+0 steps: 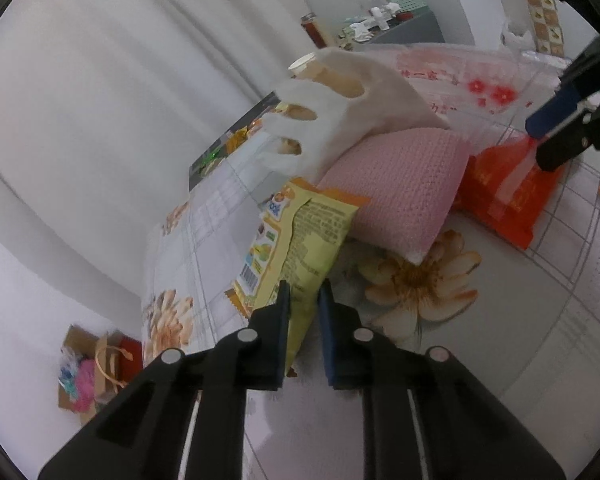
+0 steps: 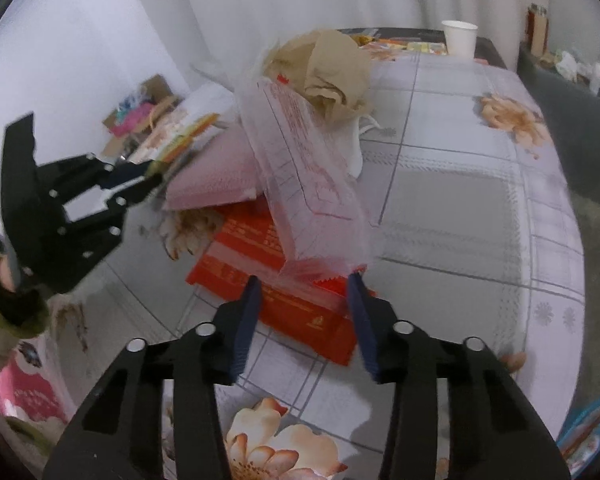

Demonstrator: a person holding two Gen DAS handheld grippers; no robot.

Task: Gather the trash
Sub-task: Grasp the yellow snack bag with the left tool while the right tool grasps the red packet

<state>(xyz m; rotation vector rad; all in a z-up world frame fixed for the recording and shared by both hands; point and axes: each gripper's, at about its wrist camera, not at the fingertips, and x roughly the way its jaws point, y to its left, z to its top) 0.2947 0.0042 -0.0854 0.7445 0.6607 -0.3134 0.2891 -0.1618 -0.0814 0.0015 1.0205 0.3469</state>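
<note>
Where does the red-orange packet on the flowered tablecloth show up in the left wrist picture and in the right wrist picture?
Left wrist view: the red-orange packet lies at right of centre, beside the pink knitted cloth, under the right gripper.
Right wrist view: the packet is at lower centre, just ahead of the open fingers, partly under the clear printed bag.
Shared landmark: the pink knitted cloth.
</note>
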